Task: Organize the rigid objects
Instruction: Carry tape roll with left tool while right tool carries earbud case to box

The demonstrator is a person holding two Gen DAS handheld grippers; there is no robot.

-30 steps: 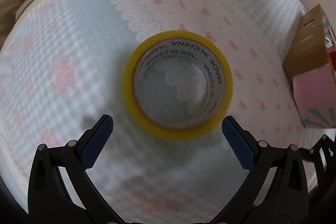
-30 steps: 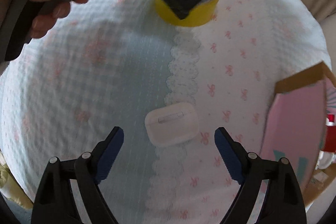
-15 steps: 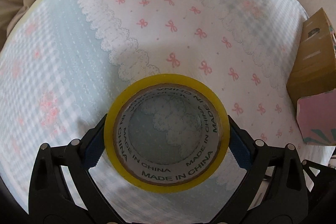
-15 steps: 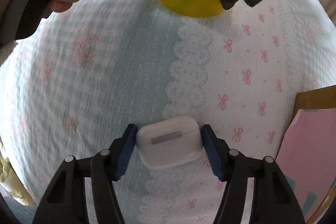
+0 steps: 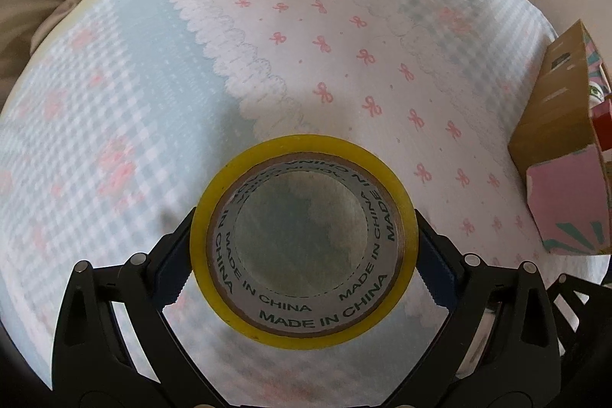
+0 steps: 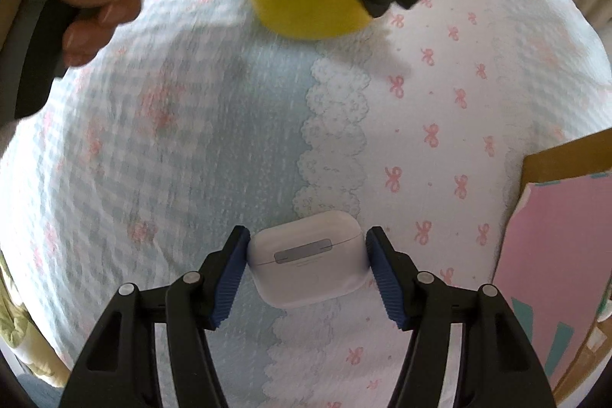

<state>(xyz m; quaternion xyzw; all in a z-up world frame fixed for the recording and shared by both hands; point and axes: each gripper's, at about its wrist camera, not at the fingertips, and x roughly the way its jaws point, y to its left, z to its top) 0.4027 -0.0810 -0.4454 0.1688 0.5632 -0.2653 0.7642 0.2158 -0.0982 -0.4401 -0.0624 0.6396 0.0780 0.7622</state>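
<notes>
The left gripper [image 5: 302, 255] has its blue fingers [image 5: 174, 268] closed against opposite sides of the yellow tape roll [image 5: 302, 239], which sits flat-side-up between them and appears lifted just clear of the patterned bedspread [image 5: 153, 102]. The right gripper [image 6: 306, 268] has its fingers [image 6: 386, 283] pressed to both ends of the white earbud case [image 6: 306, 260], holding it low over the bedspread's scalloped lace seam; whether it has left the cloth I cannot tell. A pink-and-brown cardboard box [image 6: 550, 236] stands at the right edge of the bed, probably where both things are meant to go. The main risk, in my judgement, lies with the case: its shell is smooth and rounded, and the pads catch it only at the narrow ends, so a quick swing toward the box could let it twist or slip out. The tape roll is gripped across its full width on a slick outer face; a tilt might let it slide down. With both hands heading the same way, the grippers could also knock together near the box.
</notes>
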